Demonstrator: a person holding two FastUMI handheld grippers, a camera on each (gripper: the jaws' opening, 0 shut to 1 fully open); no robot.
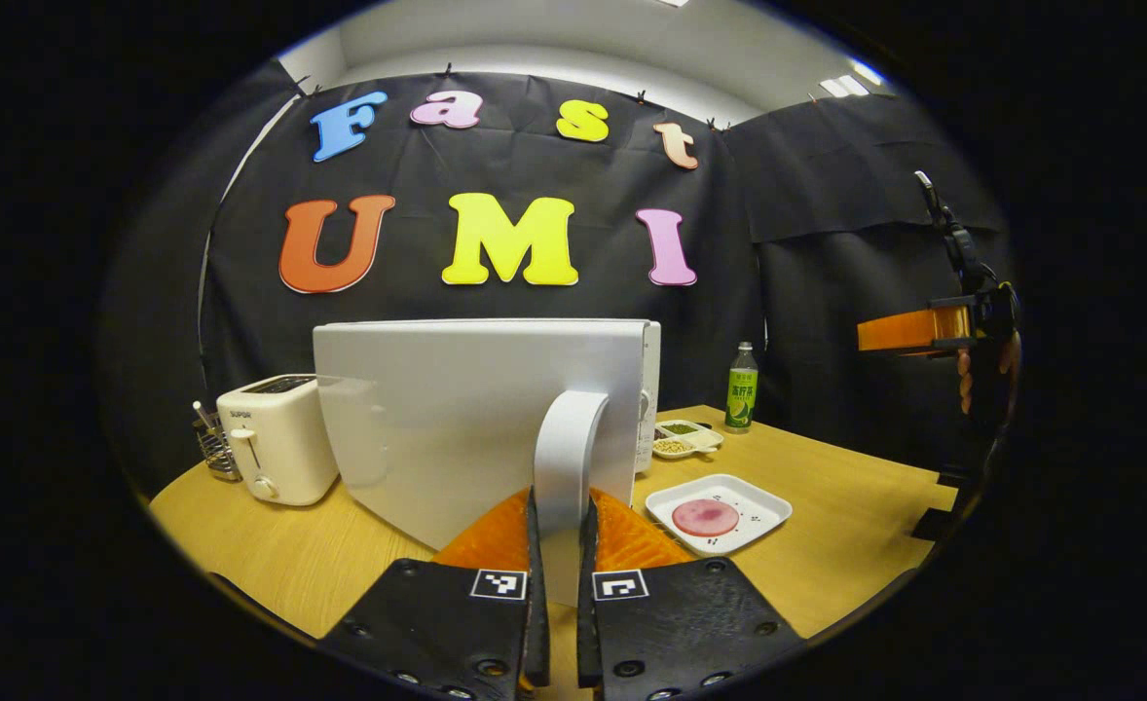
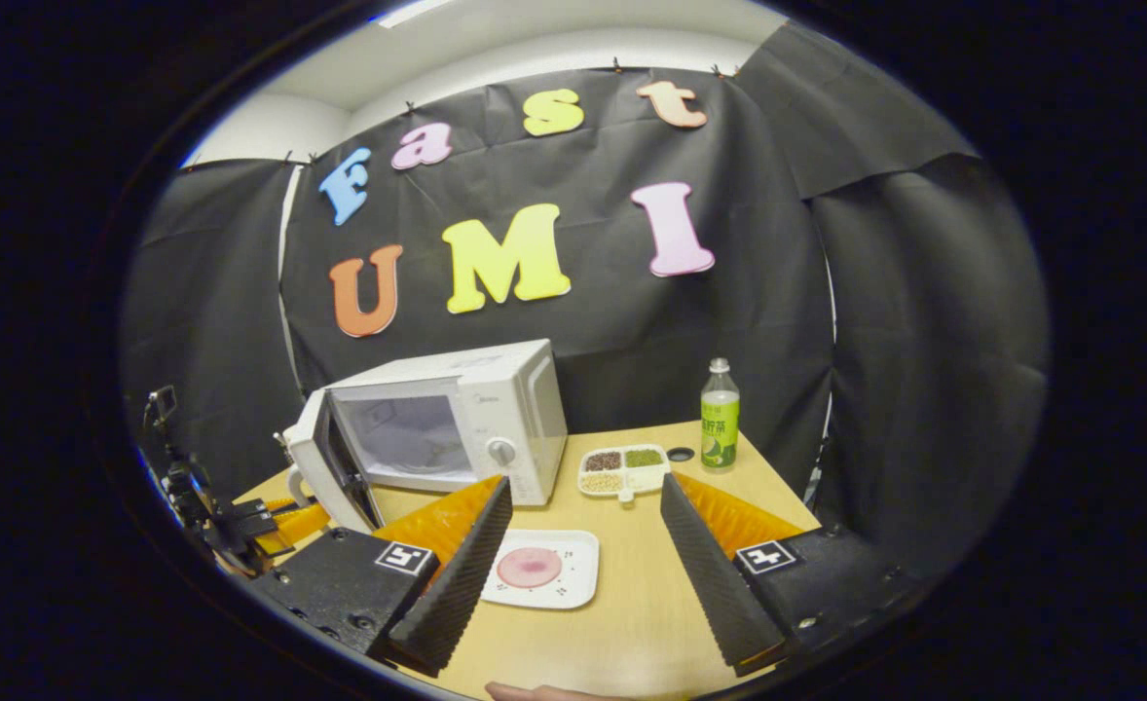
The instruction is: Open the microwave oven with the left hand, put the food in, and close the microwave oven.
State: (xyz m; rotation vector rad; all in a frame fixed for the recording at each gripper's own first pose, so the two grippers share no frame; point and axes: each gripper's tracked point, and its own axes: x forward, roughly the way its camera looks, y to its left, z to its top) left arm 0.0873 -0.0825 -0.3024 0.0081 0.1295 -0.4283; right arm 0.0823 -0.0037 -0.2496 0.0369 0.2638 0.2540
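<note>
Fingers, my left gripper (image 1: 559, 545): clamped on the door handle (image 1: 566, 458).
Fingers, my right gripper (image 2: 583, 545): spread wide apart.
Microwave door (image 2: 325, 472): swung open.
Food (image 2: 530, 567): on white tray (image 2: 573, 584).

microwave (image 1: 484, 419) cavity hidden by door | toaster (image 1: 277, 438) label unreadable

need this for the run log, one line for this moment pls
left gripper shut on door handle | microwave open | right gripper open | food tray on table
</note>
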